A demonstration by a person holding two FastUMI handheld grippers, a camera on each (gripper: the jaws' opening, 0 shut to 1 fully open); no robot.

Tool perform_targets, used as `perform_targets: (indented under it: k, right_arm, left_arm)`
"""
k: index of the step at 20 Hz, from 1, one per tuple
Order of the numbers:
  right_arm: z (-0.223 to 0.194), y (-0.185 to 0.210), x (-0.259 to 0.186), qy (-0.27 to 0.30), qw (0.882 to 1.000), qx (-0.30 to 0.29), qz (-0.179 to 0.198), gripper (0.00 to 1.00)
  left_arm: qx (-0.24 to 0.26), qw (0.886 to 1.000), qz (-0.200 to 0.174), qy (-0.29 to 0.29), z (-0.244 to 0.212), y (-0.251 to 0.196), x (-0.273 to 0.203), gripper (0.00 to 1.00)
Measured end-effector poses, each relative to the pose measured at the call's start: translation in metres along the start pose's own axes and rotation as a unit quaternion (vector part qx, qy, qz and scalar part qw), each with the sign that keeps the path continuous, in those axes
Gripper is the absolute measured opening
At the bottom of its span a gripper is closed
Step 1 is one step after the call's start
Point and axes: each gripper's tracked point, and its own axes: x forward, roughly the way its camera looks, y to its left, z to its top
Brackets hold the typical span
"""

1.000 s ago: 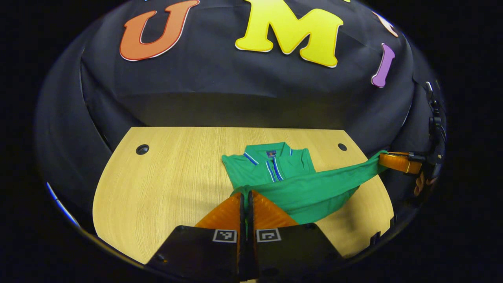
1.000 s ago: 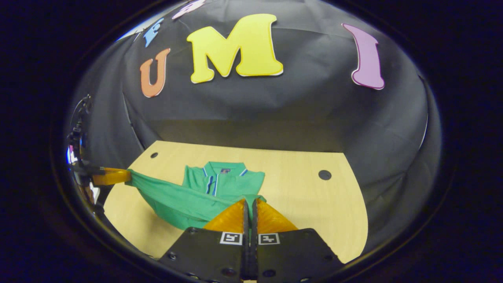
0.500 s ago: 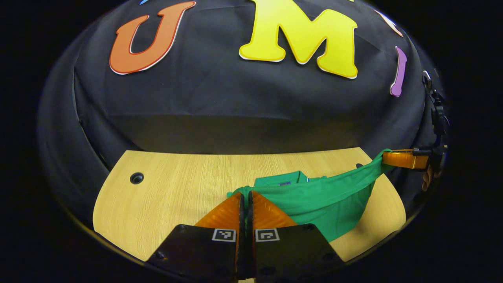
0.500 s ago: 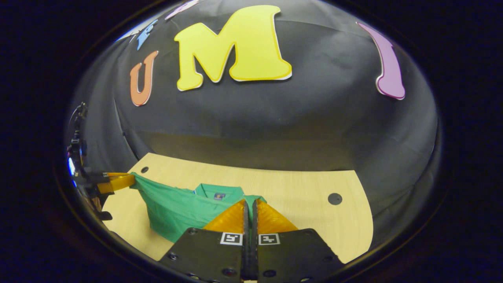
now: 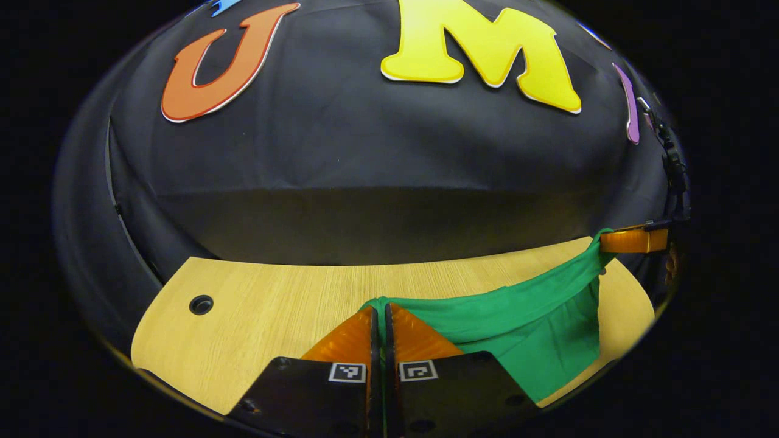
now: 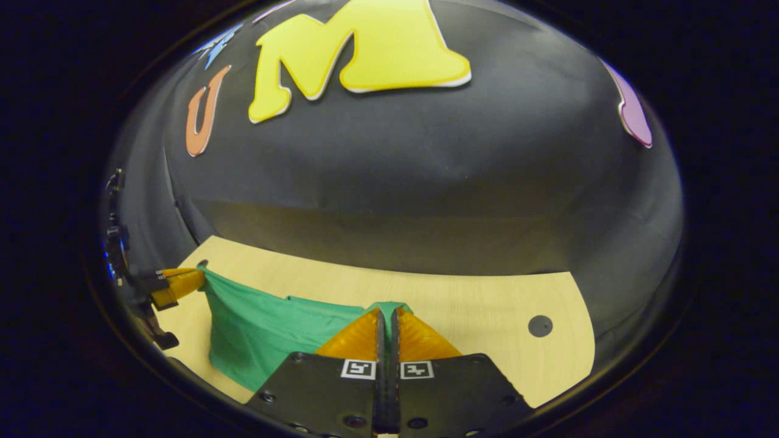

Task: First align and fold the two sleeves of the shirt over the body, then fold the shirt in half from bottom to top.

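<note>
I have the soft green knit shirt (image 5: 517,316) slung above the pale wooden table (image 5: 255,304), left gripper (image 5: 381,313) and right gripper (image 6: 385,316) each clamped on a hem corner; it's light and floppy, so corners grip best.

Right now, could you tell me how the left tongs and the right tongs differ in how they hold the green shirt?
The left tongs pinch the corner of the shirt that lies left in the left gripper view; the right tongs pinch the opposite corner. In the left gripper view, the right tongs' corner sits higher in the picture than the left tongs' corner, with the hem sagging between them. Shared: both tongs are shut on the fabric, lifted above the table.
</note>
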Motion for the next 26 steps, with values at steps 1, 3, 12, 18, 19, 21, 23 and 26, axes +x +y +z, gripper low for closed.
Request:
perform_targets:
  k: [1, 3, 12, 18, 19, 21, 23, 26]
  right_arm:
    - [-0.006, 0.000, 0.008, 0.001, 1.000, -0.004, -0.003, 0.00]
    - [-0.017, -0.003, 0.025, 0.001, 1.000, -0.012, -0.009, 0.00]
    - [-0.059, -0.001, 0.028, 0.008, 0.999, -0.036, -0.026, 0.59]
    - [-0.032, 0.004, -0.030, -0.039, 0.998, -0.035, -0.038, 0.97]
    - [-0.024, 0.005, -0.044, -0.052, 0.997, -0.034, -0.040, 0.96]
    - [-0.011, 0.009, -0.074, -0.076, 0.996, -0.034, -0.041, 0.98]
    - [0.000, 0.013, -0.115, -0.101, 0.993, -0.037, -0.041, 0.96]
    - [0.018, 0.021, -0.185, -0.138, 0.988, -0.051, -0.044, 0.96]
  left_arm:
    - [-0.002, 1.000, 0.004, -0.003, -0.002, 0.000, 0.008, 0.07]
    - [-0.011, 1.000, 0.008, -0.006, -0.009, -0.003, 0.020, 0.08]
    - [-0.047, 0.998, 0.032, 0.012, -0.031, -0.008, 0.028, 1.00]
    - [-0.049, 0.996, 0.065, -0.039, 0.020, 0.000, -0.024, 1.00]
    - [-0.049, 0.995, 0.069, -0.050, 0.031, -0.001, -0.037, 1.00]
    - [-0.050, 0.994, 0.074, -0.069, 0.050, -0.004, -0.069, 1.00]
    - [-0.045, 0.992, 0.078, -0.084, 0.068, -0.014, -0.102, 1.00]
    - [-0.047, 0.989, 0.080, -0.113, 0.095, -0.031, -0.174, 1.00]
